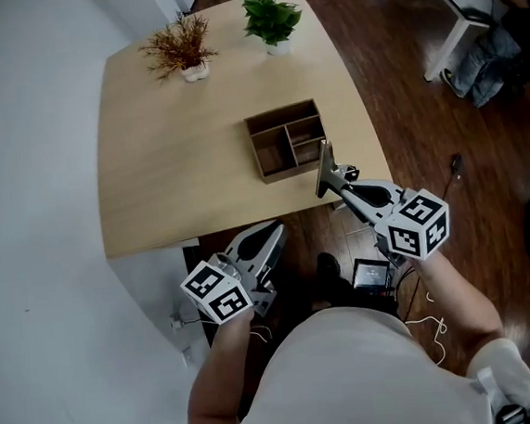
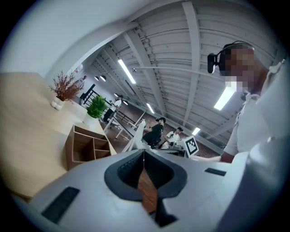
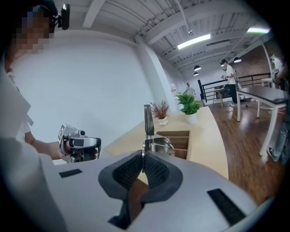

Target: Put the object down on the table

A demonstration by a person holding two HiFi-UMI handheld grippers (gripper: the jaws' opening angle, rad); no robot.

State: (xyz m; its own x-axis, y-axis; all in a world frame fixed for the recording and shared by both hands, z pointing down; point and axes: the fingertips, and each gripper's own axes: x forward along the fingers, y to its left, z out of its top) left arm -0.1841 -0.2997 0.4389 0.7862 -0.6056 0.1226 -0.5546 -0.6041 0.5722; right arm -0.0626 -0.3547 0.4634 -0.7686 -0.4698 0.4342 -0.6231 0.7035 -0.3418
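right gripper (image 3: 142, 155) clamps metal tool (image 3: 147, 118) beside table (image 1: 176, 164).

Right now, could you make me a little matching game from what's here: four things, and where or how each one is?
1. green plant
2. wooden box
3. metal tool
4. left gripper

A. shut, empty
B. far edge of the table
C. held in the right gripper
D. mid-table, towards its right edge

Pairs: 1-B, 2-D, 3-C, 4-A
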